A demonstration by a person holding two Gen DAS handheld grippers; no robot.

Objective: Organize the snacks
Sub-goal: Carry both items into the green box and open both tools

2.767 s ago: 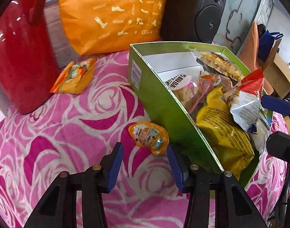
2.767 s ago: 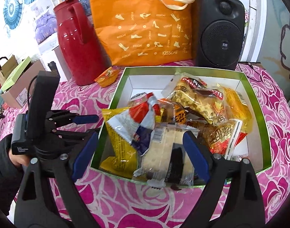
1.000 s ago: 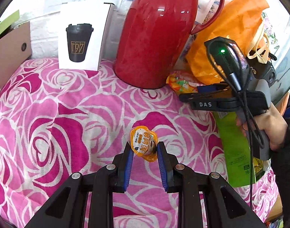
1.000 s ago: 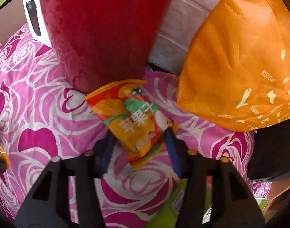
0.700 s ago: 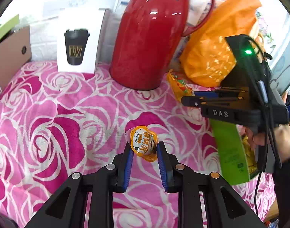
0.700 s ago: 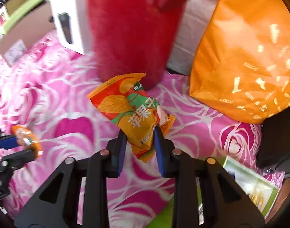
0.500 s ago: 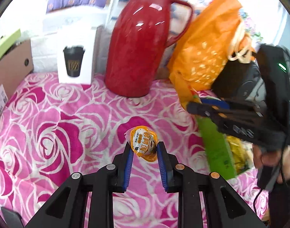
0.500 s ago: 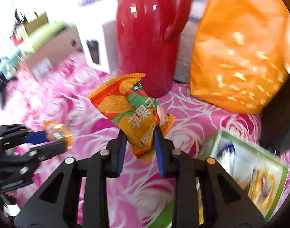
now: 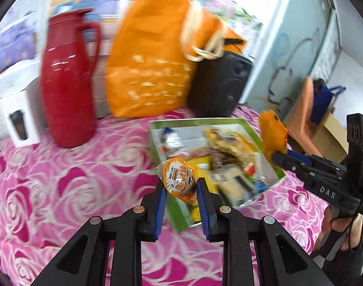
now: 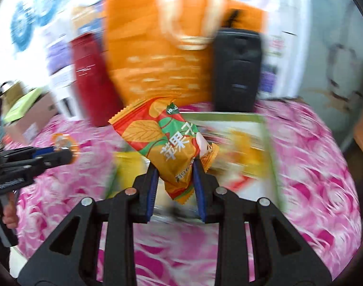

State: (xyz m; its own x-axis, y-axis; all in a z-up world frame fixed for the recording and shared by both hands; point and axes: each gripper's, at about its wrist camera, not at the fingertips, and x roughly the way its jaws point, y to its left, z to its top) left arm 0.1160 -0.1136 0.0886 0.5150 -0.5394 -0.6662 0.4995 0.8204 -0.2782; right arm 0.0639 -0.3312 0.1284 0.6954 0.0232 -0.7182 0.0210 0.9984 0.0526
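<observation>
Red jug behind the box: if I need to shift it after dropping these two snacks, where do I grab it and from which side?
Take the red jug by its loop handle, coming from the orange bag side, where the handle juts out. The body looks too wide and glossy for the jaws. Both grippers are full now: left gripper on the jelly cup, right gripper on the orange packet.

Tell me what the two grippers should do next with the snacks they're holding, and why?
Probably carry both on over the green box and let go. The left gripper is shut on the jelly cup, the right gripper on the orange packet, both lifted off the tablecloth near the box that holds the other snacks.
</observation>
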